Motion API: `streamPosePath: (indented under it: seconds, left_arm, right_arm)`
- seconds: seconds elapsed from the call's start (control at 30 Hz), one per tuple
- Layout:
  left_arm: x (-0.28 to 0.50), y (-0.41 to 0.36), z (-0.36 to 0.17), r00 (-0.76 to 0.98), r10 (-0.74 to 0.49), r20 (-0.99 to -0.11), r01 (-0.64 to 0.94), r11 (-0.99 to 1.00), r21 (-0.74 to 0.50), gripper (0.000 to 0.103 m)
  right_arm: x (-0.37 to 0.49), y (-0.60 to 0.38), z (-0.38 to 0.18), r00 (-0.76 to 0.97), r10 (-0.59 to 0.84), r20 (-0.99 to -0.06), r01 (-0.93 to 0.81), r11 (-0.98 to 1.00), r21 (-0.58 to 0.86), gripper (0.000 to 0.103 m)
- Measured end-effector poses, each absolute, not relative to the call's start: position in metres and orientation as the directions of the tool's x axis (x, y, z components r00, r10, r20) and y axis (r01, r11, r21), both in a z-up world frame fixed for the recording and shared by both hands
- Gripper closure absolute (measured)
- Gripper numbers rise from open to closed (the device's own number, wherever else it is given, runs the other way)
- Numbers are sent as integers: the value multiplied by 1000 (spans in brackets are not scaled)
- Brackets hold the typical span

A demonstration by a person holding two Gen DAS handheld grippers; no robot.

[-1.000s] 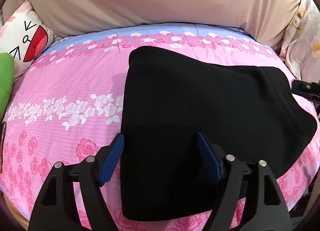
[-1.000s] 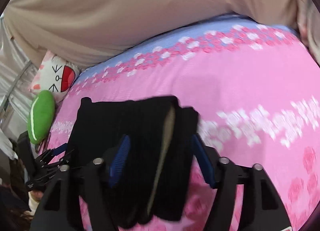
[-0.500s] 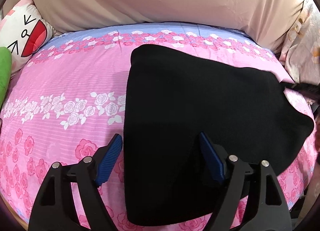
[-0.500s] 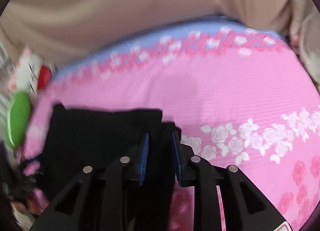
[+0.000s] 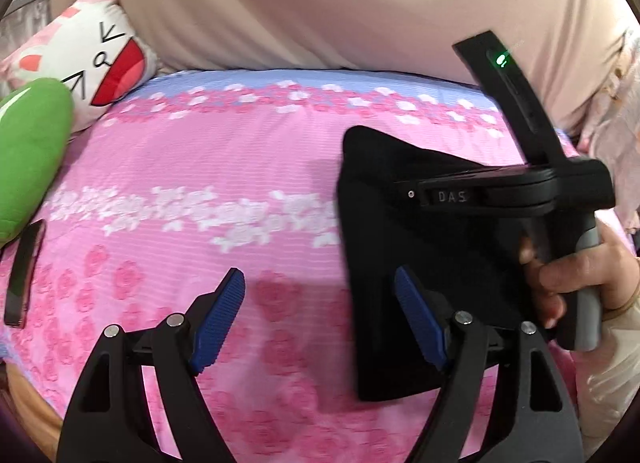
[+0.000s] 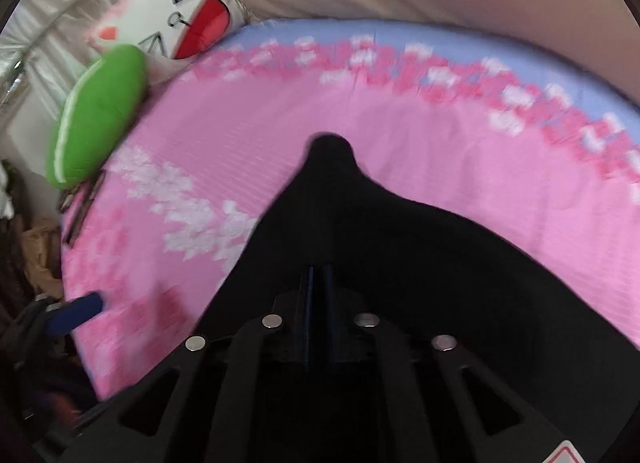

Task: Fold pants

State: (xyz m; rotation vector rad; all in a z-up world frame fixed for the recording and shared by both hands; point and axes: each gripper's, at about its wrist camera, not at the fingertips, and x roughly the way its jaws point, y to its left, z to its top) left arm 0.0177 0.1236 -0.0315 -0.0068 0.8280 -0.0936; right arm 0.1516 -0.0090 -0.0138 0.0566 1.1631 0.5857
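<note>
The black pants [image 5: 424, 263] lie folded on the pink flowered bed [image 5: 200, 183], at the right of the left wrist view. My left gripper [image 5: 320, 315] is open and empty above the bed, its right finger over the pants' left edge. My right gripper [image 6: 318, 283] is shut on the black pants [image 6: 400, 247] and holds a fold of the cloth lifted over the rest. The right gripper's body and the hand holding it [image 5: 560, 199] show over the pants in the left wrist view.
A white cartoon-face pillow [image 5: 84, 59] and a green plush [image 5: 28, 155] lie at the bed's far left. A beige curtain [image 5: 320, 3] hangs behind the bed. A dark flat object [image 5: 22, 275] lies at the left edge.
My right gripper closed on the pants and carried the cloth leftward over the rest, folding them narrower. My left gripper stayed open while its view shifted left.
</note>
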Motion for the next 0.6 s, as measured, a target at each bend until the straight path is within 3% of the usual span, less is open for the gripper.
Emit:
streamPosePath:
  seconds: [0.13,0.23,0.3,0.37,0.5,0.57,0.6]
  left_arm:
    - [22,133,-29,672,-82,-736,65,997,-51,28]
    - [22,135,-29,676,-89,-731,66,996,-60,28]
    - [25,132,-30,672,-97,-734,72,995,-65,28]
    - [28,128,-30,668,-101,-738,78,995,-66,28]
    - [31,116,-32,659,-98,-746,76,995,-63,28]
    - [32,108,-33,655,-95,-750,82,995,-55,28]
    - [32,105,-33,652,-94,-752,84,995,-52,28]
  right_arm:
    - [134,-25,19,322,502,-803,-388,844,371,99]
    - [121,-56,19,382,395,-836,-334,902,273,102]
    - [117,-86,10,375,367,-851,-246,925,291,102]
    - [101,-112,25,432,350,-831,-203,936,289,95]
    - [68,-160,35,491,300,-818,-133,954,270,95]
    - [63,-185,10,455,191,-870,-52,981,188,103]
    - [59,-199,5,456,235,-858,-37,969,246,103]
